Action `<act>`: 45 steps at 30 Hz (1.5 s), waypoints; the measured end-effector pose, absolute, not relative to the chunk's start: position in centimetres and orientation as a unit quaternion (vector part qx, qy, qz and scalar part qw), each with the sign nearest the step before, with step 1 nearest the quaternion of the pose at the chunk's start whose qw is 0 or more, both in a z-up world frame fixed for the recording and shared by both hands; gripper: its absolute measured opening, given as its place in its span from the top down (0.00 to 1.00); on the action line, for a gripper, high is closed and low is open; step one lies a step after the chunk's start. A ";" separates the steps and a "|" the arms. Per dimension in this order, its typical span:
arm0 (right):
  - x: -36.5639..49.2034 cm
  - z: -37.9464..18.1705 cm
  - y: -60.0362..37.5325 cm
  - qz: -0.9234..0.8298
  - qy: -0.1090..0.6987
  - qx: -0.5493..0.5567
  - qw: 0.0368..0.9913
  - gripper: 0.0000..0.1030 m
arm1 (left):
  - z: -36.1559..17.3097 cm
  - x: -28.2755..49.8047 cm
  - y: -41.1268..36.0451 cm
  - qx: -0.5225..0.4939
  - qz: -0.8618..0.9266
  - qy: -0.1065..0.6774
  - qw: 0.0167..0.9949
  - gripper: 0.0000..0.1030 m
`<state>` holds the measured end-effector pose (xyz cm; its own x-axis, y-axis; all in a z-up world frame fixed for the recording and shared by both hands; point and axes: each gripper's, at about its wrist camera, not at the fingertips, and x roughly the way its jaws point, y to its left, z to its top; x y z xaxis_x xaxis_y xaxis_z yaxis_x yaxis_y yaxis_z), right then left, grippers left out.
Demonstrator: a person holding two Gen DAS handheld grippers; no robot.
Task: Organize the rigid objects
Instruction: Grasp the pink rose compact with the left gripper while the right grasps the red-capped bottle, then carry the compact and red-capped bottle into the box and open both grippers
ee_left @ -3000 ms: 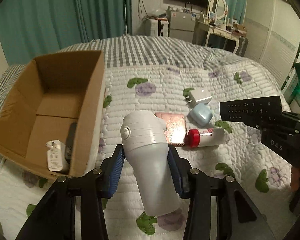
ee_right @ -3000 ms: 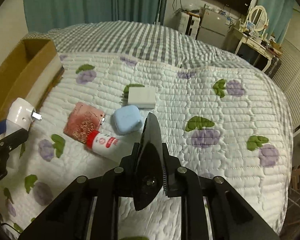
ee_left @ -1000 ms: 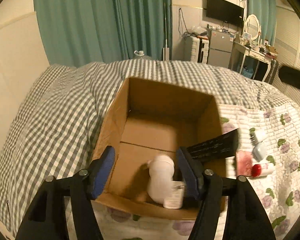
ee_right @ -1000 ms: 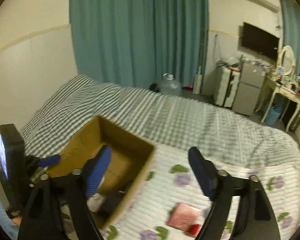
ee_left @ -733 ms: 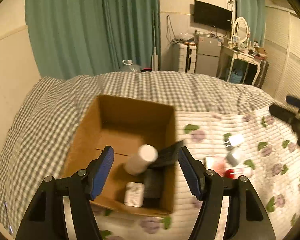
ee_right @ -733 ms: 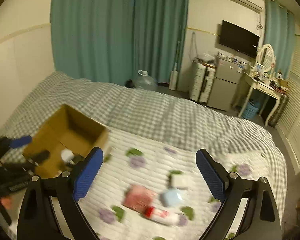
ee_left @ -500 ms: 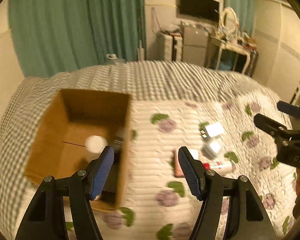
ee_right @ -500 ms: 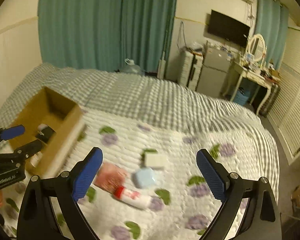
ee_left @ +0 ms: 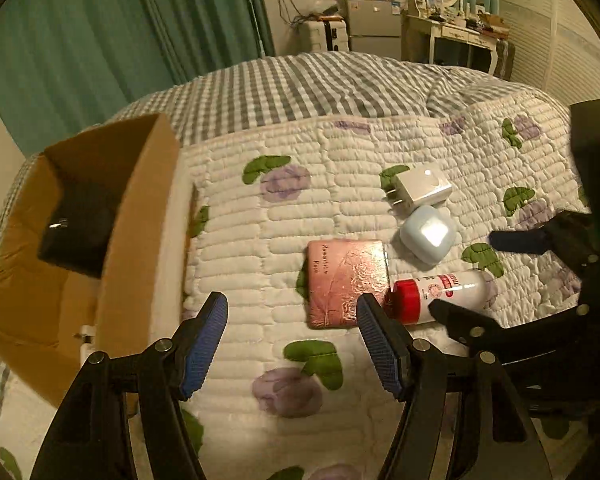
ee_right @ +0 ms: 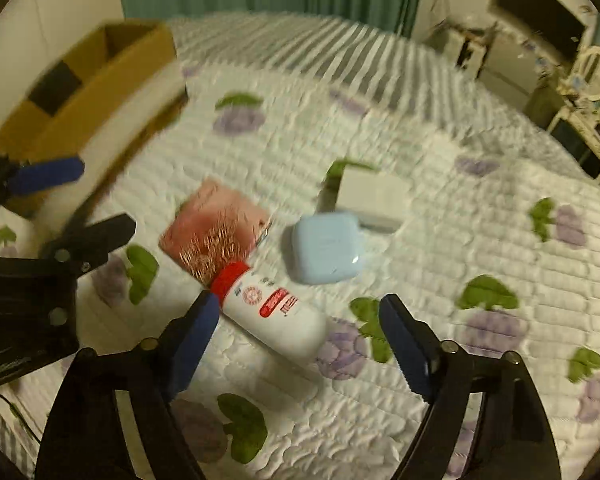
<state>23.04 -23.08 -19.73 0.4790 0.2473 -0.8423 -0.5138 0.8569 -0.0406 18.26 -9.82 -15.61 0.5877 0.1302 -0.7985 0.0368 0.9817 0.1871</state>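
On the quilted bed lie a pink case (ee_left: 346, 282) (ee_right: 216, 236), a white bottle with a red cap (ee_left: 440, 290) (ee_right: 270, 312), a pale blue case (ee_left: 427, 234) (ee_right: 326, 246) and a white plug adapter (ee_left: 420, 188) (ee_right: 370, 198). My left gripper (ee_left: 292, 344) is open and empty, low over the quilt just left of the pink case. My right gripper (ee_right: 296, 340) is open and empty, with the white bottle between its fingers; it shows in the left wrist view (ee_left: 476, 280). The cardboard box (ee_left: 140, 216) (ee_right: 112, 68) at the left holds a black item (ee_left: 76, 228).
A white item (ee_left: 86, 338) shows at the box's near corner. Grey checked bedding (ee_left: 300, 84) covers the far side of the bed. Teal curtains (ee_left: 120, 40), a dresser (ee_left: 452, 36) and a small fridge stand beyond.
Both grippers have left the box, where the white flask and the remote were let go, and have come down open over the items on the quilt. The right one now straddles the bottle.
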 end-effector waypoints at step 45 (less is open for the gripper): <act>21.9 -17.3 -28.8 0.155 0.420 -0.061 0.892 0.65 | -19.2 20.5 -11.7 0.052 -0.021 0.466 0.883 0.32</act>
